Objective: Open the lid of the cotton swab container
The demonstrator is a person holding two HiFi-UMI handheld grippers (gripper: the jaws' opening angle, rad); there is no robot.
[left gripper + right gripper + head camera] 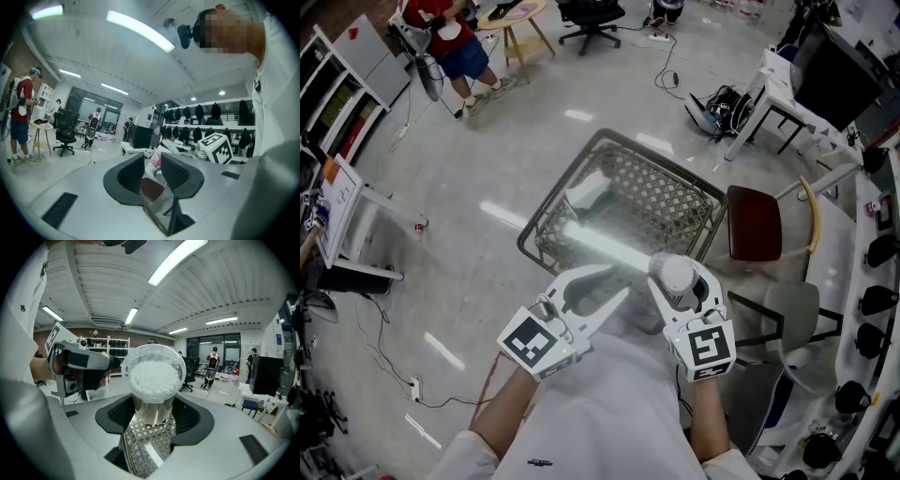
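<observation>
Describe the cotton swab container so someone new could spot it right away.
Over the metal mesh table, find the right gripper. The cotton swab container is the round tub gripped in its jaws: see-through and packed with white tips, unlike the grey gripper parts beside it.

Lab-like workroom: bare polished floor [487, 159], loose cables [664, 75], swivel office chair [592, 17], monitor [839, 70], storage shelves [337, 103].

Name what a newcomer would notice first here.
A round cotton swab container, packed with white tips, sits clamped in the right gripper at the centre, over a wire basket. The left gripper hangs just beside it, jaws slightly apart with nothing between them.
</observation>
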